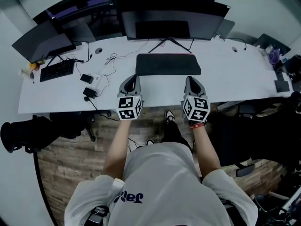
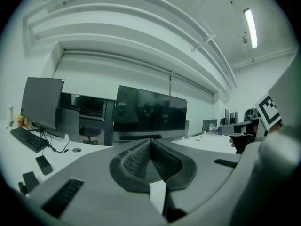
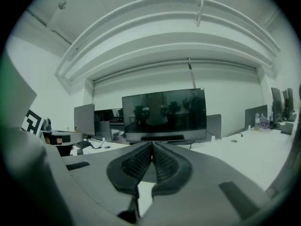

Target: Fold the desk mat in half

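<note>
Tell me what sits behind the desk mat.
Right behind the desk mat are thin stand legs, which carry a wide dark monitor. The monitor hides the strip of desk behind it, so anything there cannot be seen.

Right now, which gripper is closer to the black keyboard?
Left. The left gripper sits right of the keyboard, at the front edge of the desk; the right gripper is farther right, past the left one.
</note>
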`<state>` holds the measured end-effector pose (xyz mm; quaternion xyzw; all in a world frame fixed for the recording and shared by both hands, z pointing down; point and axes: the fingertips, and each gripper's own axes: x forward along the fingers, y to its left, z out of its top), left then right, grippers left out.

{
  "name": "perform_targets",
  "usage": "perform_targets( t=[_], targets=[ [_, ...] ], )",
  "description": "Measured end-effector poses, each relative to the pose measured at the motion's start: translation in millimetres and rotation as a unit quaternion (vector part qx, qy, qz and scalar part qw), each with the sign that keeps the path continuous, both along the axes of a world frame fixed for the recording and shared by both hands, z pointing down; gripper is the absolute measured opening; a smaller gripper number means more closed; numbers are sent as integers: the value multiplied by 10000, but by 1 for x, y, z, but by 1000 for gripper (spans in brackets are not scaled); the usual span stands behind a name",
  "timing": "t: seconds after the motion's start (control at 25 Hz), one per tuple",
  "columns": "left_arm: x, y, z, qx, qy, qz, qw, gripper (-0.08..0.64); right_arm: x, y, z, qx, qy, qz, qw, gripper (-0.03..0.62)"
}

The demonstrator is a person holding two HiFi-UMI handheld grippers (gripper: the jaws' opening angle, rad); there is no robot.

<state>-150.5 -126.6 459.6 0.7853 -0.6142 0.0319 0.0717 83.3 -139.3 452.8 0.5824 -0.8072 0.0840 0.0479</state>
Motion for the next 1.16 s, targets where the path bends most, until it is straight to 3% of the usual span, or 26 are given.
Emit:
perform_targets(
  t=[0.52,0.76,0.88,1.0,1.16],
  targets=[
    [0,20,-10,246,-80,16,9997,20,-10,23,-15,335,202,-64,9992,15],
    [2,16,2,54,1,12,10000,20,-15,23,-4,188,364,-215,9989,15],
    [2,15,26,-257,-24,47,9997,21,-17,20,10,12,350,-239,9991,15],
    [1,24,54,-270,400,109,9988,20,-16,14,38,-283,369,-279,9985,15],
    [5,60,112,-545,1163,318,9912,20,-16,7,108,-1122,501,-510,9911,15]
  ],
)
